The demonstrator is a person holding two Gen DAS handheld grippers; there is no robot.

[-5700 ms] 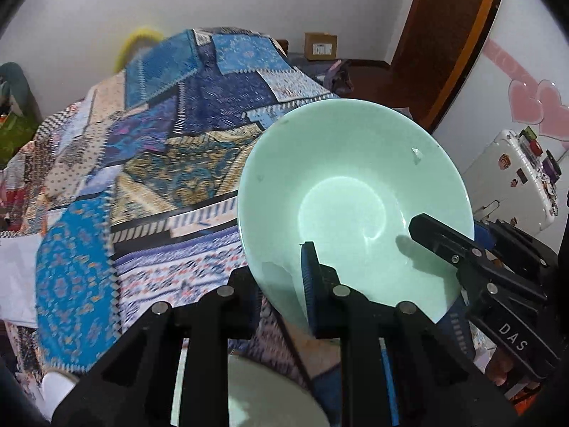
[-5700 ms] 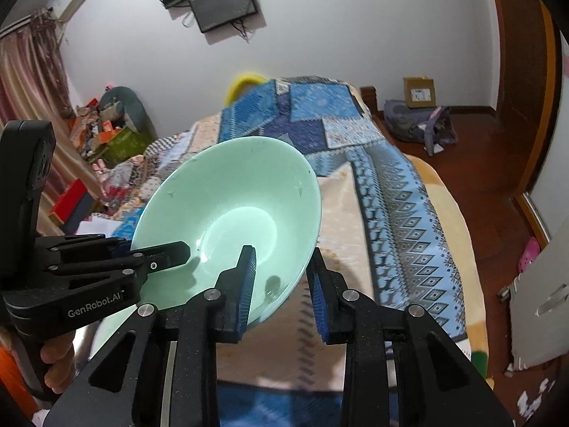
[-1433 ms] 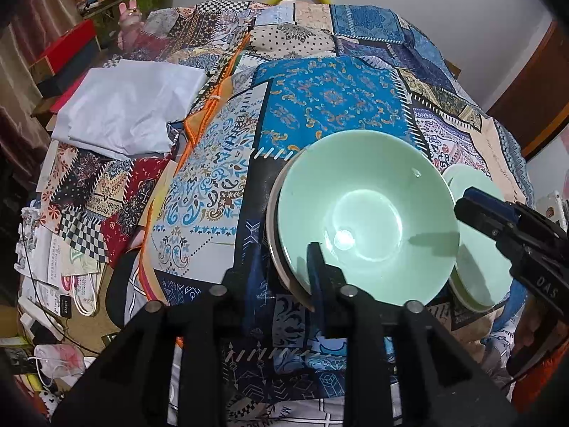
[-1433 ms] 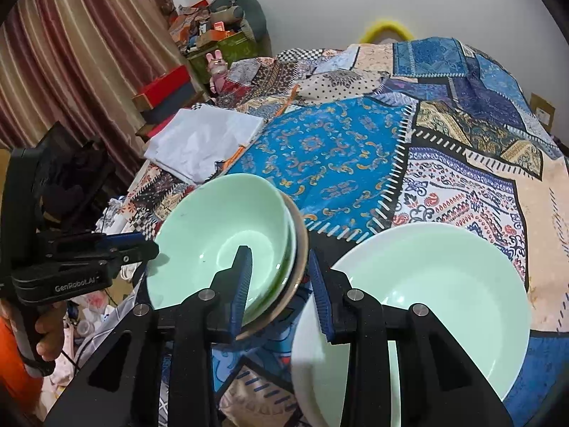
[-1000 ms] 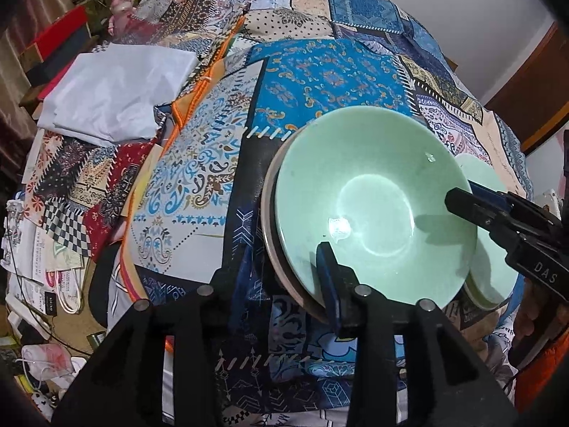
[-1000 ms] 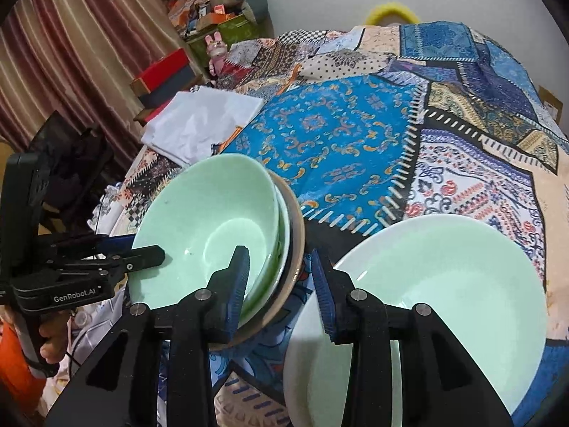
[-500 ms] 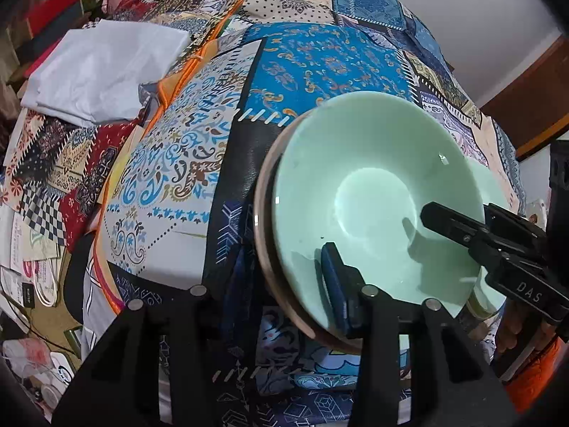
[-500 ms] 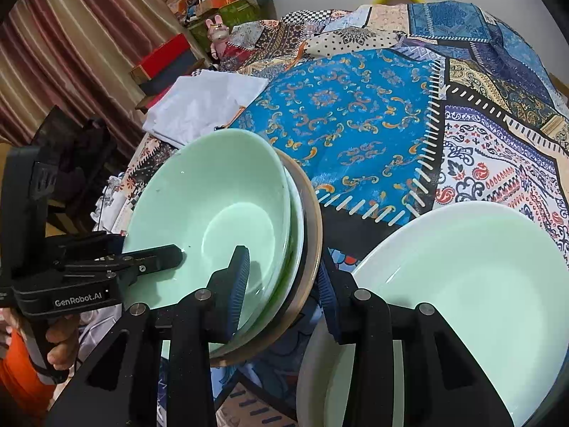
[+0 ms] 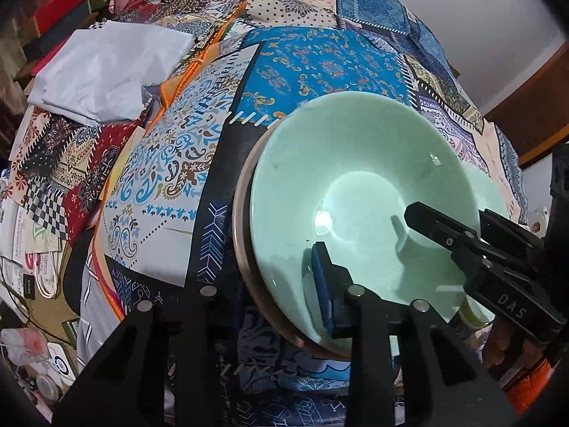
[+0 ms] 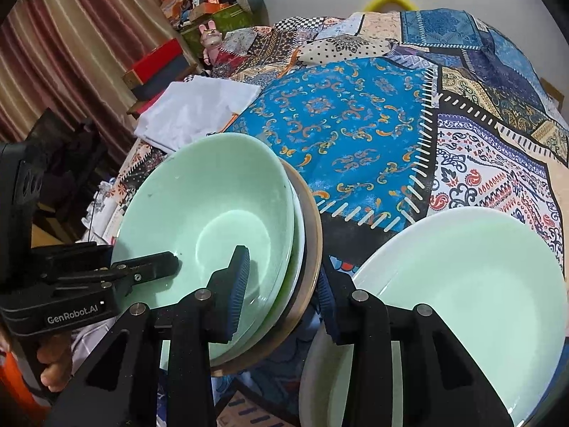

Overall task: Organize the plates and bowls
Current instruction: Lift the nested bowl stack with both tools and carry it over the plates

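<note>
The left tool is gripping the near rim of the green bowl, one pad inside the bowl and the other hidden under the stack; its jaws have just been closing on that rim. The right tool is clamping the opposite side, one pad inside the bowl and the other outside the brown plate, so it looks to be pinching the whole stack edge. The bowl is sitting nested in another pale dish on the brown plate, all resting on the bed near its edge. Just beside the stack, a large pale plate is lying on its own. Judging by this, the bowl is already stacked; letting go, and perhaps gathering the large plate, is what looks left.
</note>
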